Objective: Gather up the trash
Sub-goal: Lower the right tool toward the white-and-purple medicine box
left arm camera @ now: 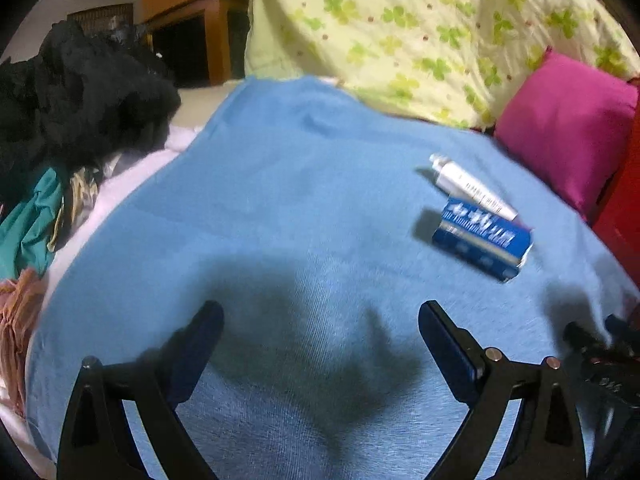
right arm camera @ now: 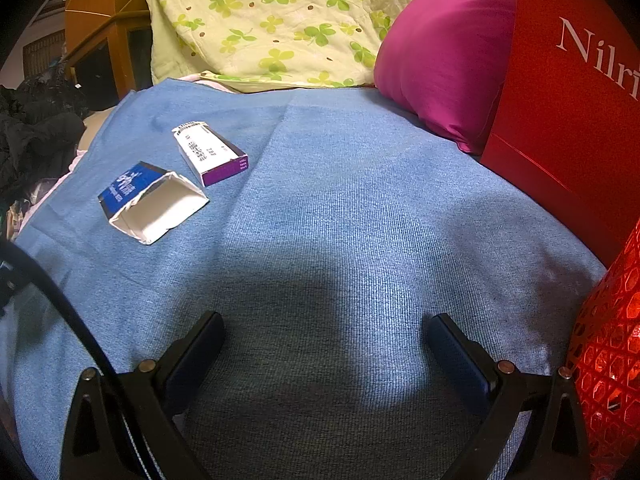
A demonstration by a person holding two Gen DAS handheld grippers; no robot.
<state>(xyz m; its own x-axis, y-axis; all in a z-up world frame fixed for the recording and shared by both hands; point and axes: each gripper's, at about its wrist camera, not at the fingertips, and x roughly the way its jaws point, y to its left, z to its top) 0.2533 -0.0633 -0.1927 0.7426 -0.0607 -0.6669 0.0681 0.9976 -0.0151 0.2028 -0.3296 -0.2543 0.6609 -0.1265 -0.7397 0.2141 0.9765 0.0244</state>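
Blue box (right arm camera: 150, 202) and white box (right arm camera: 210, 154) on blue blanket (right arm camera: 360, 200), pink pillow (right arm camera: 448, 56) behind, both jaws open, empty.

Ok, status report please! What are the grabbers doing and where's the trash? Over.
Left gripper open, empty. Right gripper open, empty. Blue box and white-purple box side by side on blue blanket, untouched. Nothing in the way.

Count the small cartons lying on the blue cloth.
2. The blue carton lies open-ended nearer the camera; the white-and-purple carton lies just beyond it. None seem hidden.
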